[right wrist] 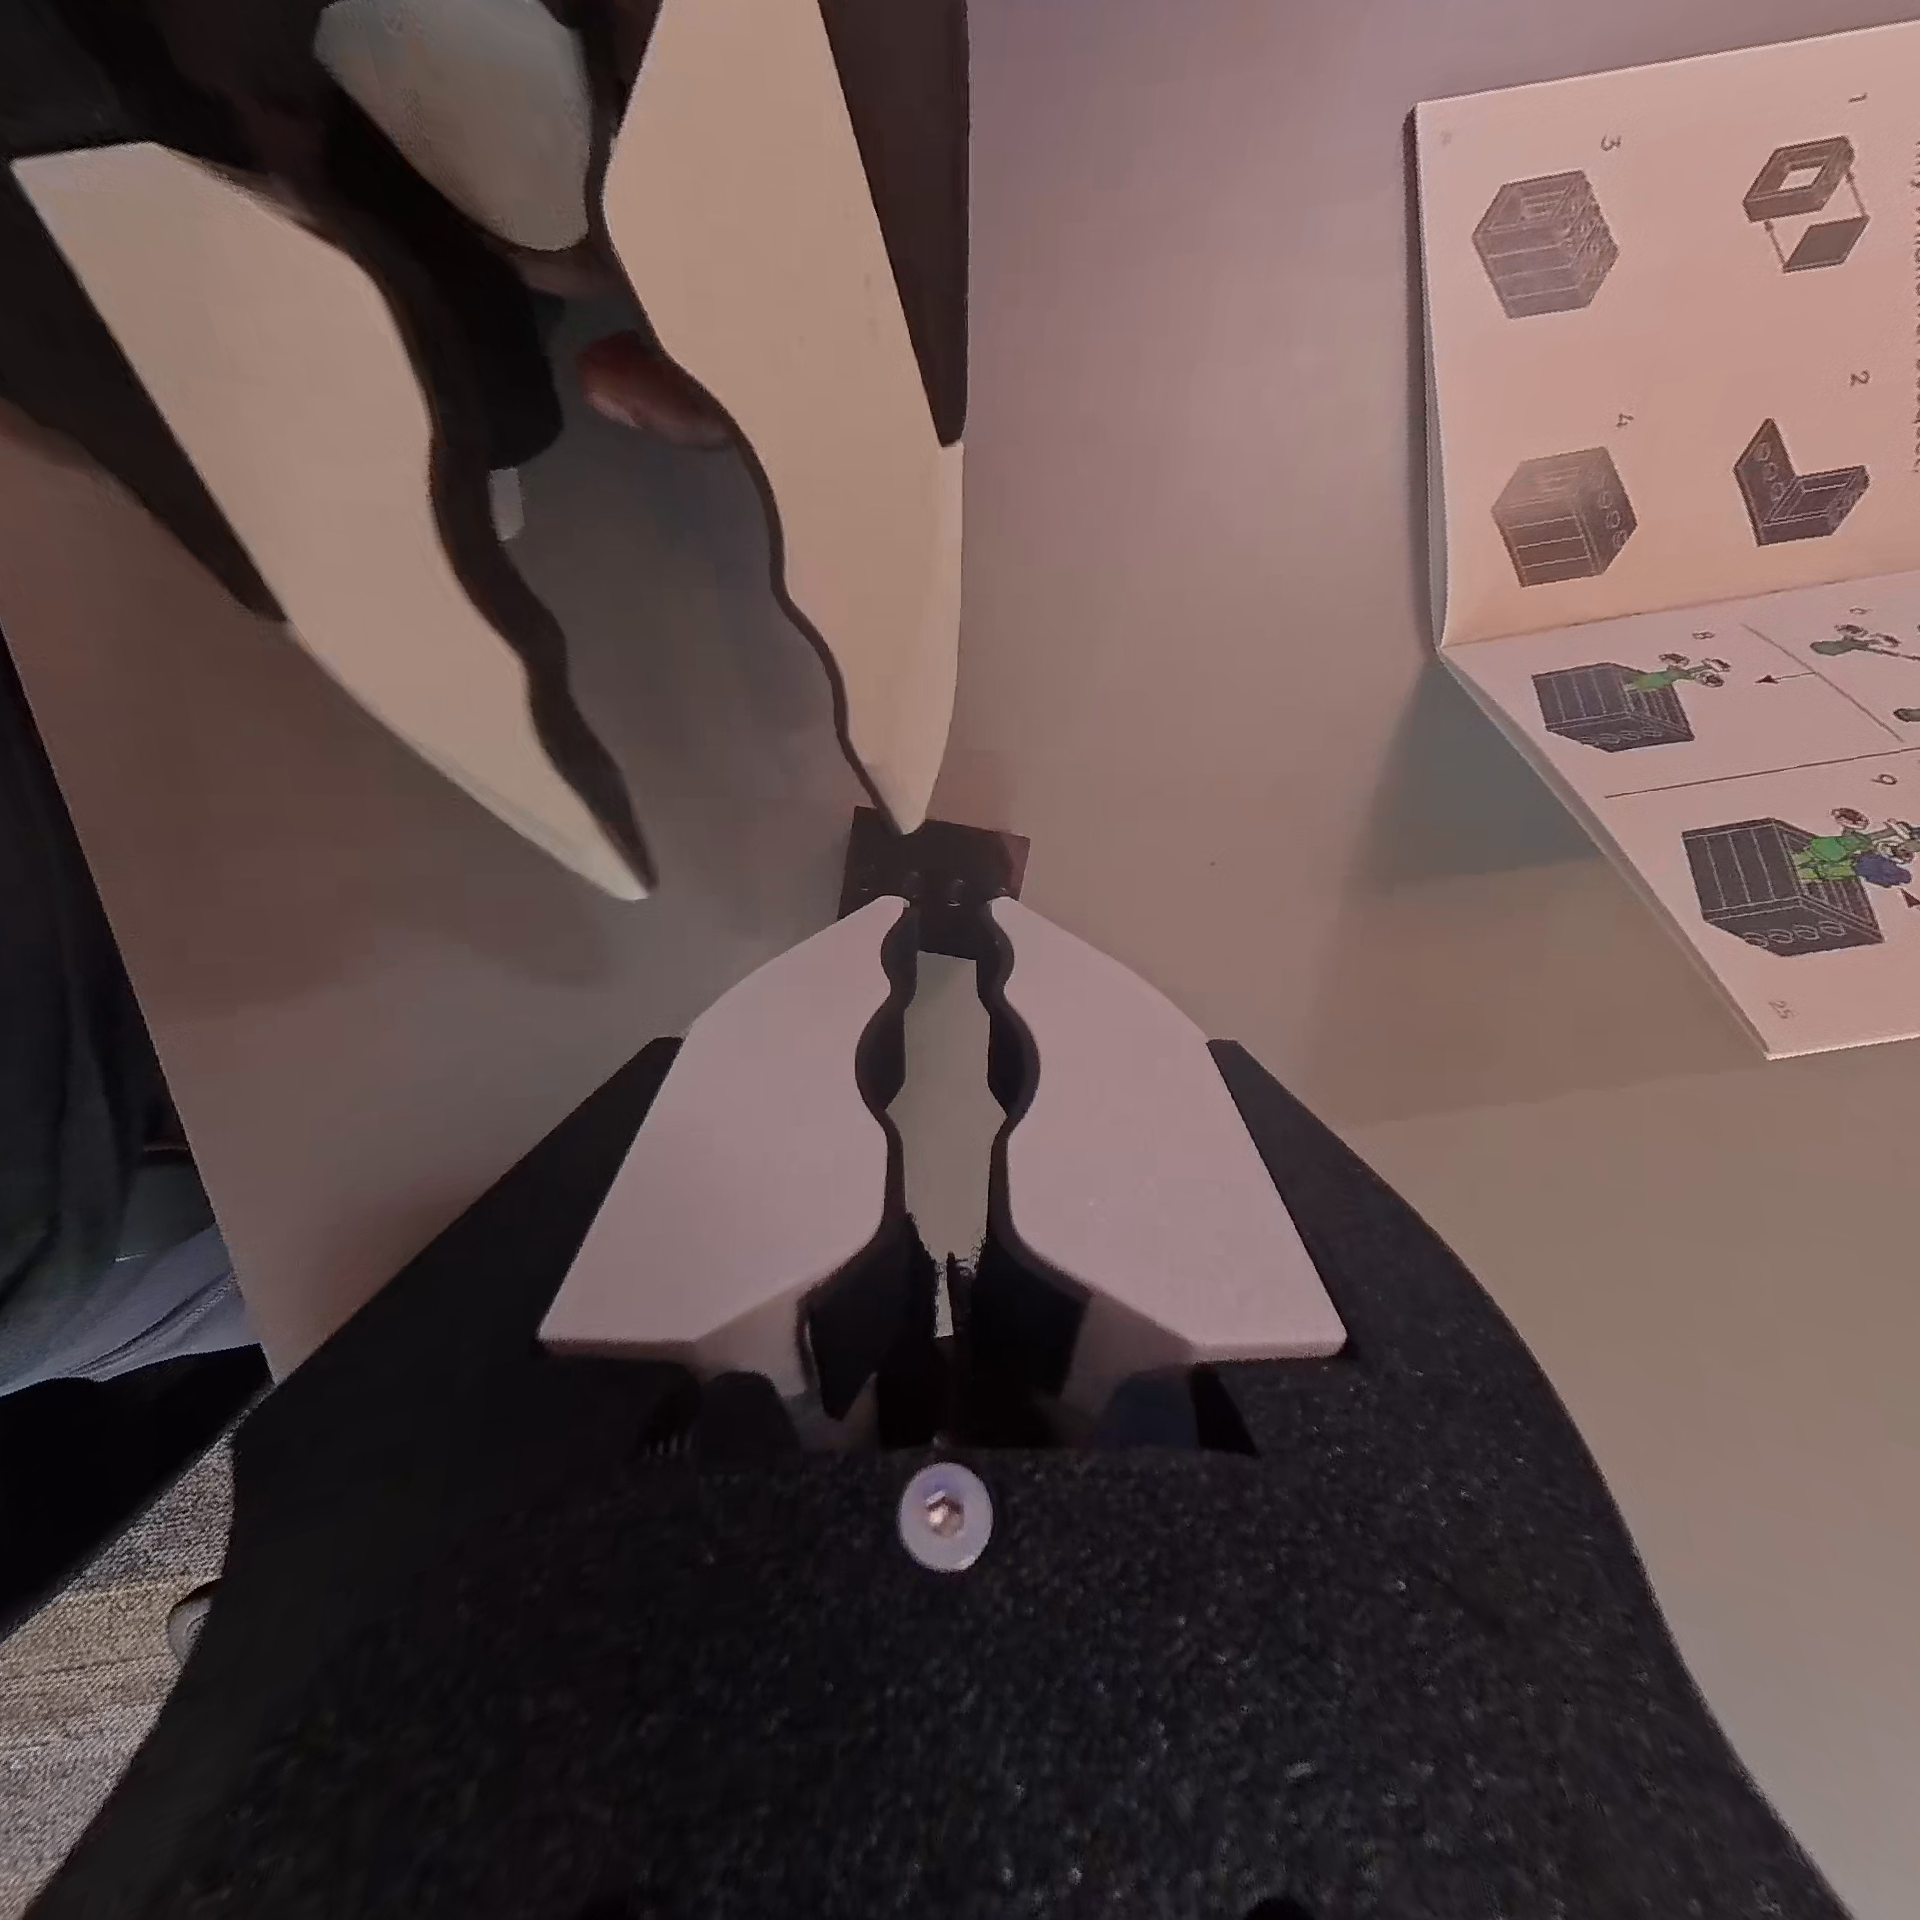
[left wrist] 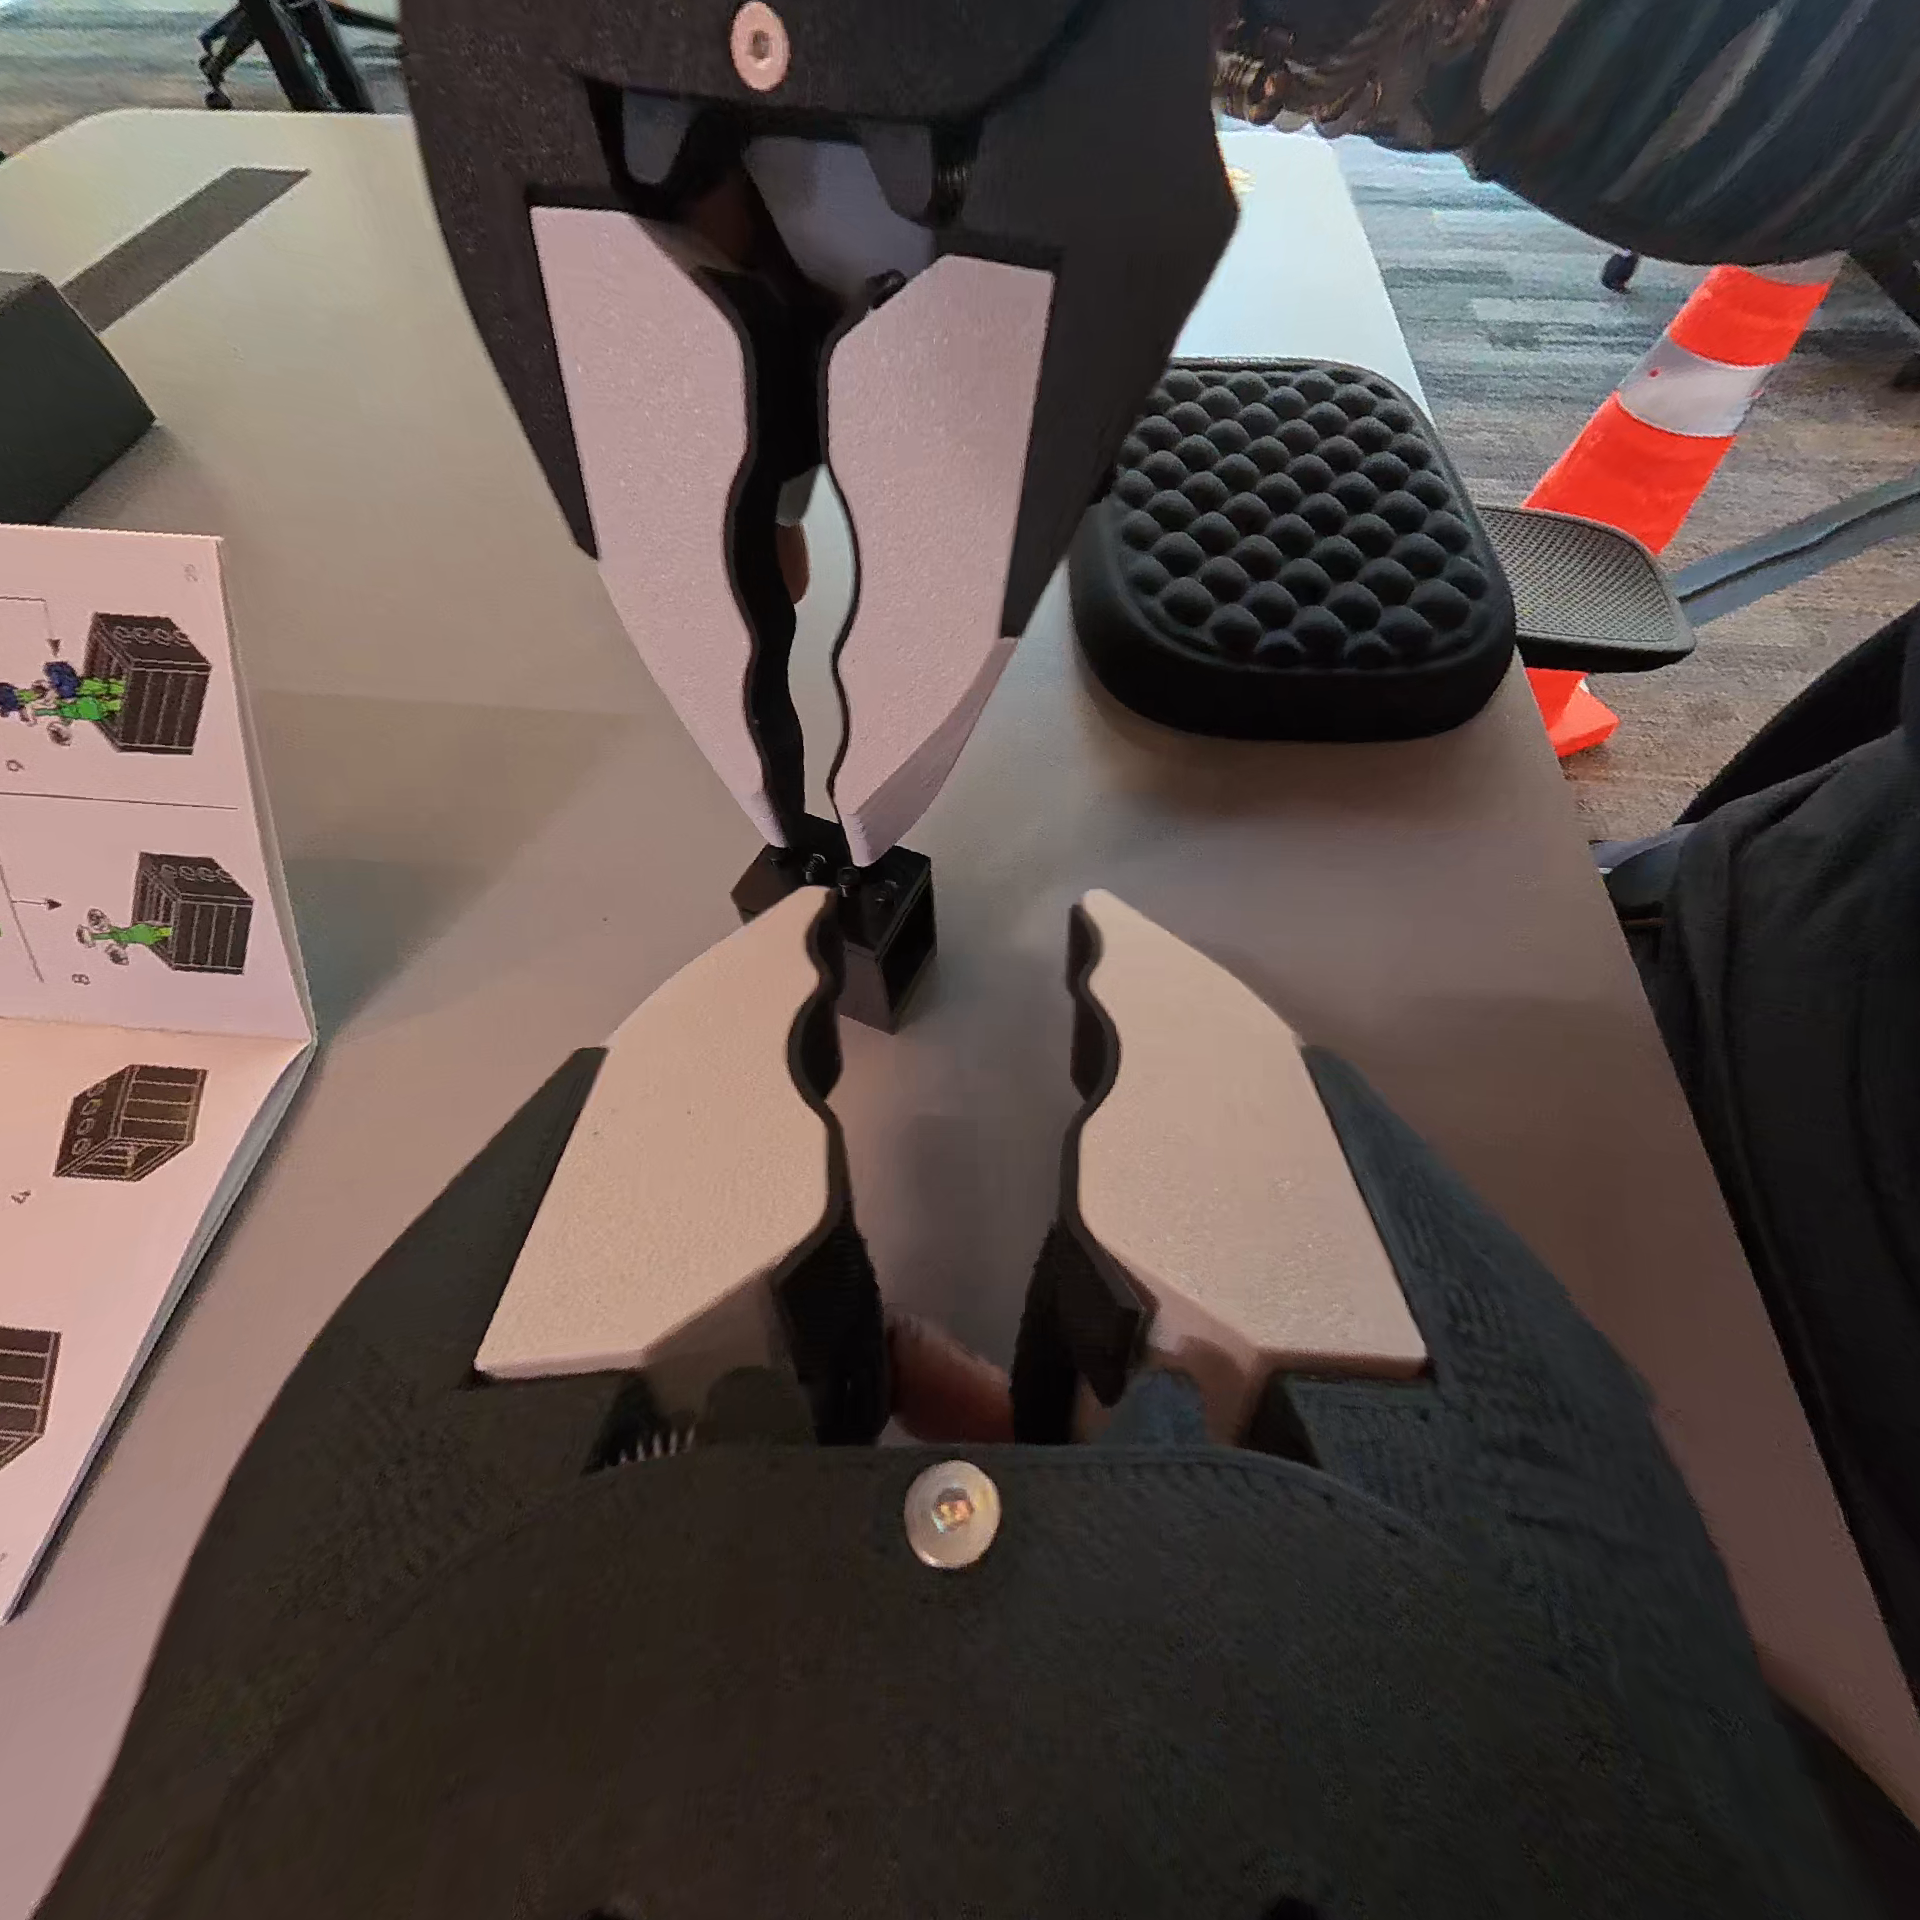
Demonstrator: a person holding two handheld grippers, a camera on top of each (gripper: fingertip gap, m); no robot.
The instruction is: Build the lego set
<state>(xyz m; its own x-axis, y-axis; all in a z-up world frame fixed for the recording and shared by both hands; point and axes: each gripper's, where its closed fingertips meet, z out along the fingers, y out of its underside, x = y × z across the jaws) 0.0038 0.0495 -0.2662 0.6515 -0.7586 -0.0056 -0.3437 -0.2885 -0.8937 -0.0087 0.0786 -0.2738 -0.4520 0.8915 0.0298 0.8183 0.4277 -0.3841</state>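
So we're early in the build here, going by the open instruction booklet (left wrist: pixel 135 935) lying on the desk (left wrist: pixel 436 644) just off to the side: its pages show a black cube being put together first, with the green and blue bits added later. None of those coloured parts show up in either view.

The black lego block (left wrist: pixel 883 935) sits on the desk right between the two grippers. It looks like a small open-sided box with studs on top. The right gripper (right wrist: pixel 951 899) is nearly closed, its tips pinching at the block's top edge. Whether it's clamping a separate small piece onto the block or just the block itself, I can't tell, it's all black on black. The left gripper (left wrist: pixel 951 914) is spread wide, holding nothing, with one finger (left wrist: pixel 717 1091) pressed against the side of the block and the other well clear.

My guess is this is a press-on step: right places or pushes, left braces. The next move probably needs the left gripper to close around the block and steady it, otherwise that light little thing will just skid or tip when pushed on.

There's also a bumpy black cushion (left wrist: pixel 1288 540) farther back on the desk.
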